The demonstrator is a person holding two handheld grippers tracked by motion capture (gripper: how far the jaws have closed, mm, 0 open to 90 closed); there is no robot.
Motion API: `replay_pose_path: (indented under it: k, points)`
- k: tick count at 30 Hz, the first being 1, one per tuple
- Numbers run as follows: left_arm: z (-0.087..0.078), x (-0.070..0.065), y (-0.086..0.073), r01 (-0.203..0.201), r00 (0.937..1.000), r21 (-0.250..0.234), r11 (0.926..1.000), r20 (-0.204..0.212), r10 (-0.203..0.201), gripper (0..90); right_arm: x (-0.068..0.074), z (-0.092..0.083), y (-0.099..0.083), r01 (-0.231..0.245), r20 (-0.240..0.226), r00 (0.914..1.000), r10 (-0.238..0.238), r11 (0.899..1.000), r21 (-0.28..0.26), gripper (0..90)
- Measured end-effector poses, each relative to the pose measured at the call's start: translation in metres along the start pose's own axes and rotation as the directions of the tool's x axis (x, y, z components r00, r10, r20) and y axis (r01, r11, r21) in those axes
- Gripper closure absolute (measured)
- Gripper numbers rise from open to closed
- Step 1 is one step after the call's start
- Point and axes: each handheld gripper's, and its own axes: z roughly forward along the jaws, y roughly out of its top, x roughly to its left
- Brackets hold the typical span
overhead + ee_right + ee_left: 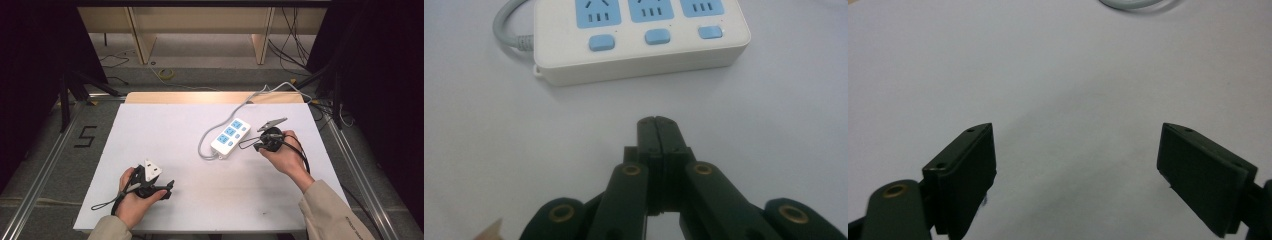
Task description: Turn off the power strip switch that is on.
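The strip (230, 135) lies mid-table, just at 9 o'clock of the right gripper (256, 146) — jaws closed, empty. Its long axis runs 1 to 7. The left gripper (169, 189), open, is far.

A white table (165, 150) with a pale wooden far edge stands on a grey floor (210, 75). Beyond it, light wooden furniture legs (141, 42) rise from the floor, with black cables (292, 37) trailing at the right and a small yellow coil (166, 73) lying near the middle. Black curtains (30, 65) darken both sides. Metal rails (47, 160) flank the table, and a "5" (86, 136) is marked on the floor at left.
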Motion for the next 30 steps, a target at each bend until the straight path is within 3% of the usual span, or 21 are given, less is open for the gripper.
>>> replay_pose_path:
  k: [30]
  points:
    - [0.000,0.000,0.000,0.001,1.0000,-0.003,1.0000,0.002,-0.001,15.6,-0.017,0.014,0.027,-0.024,0.041,0.9989,0.023,0.999,0.035,90.0]
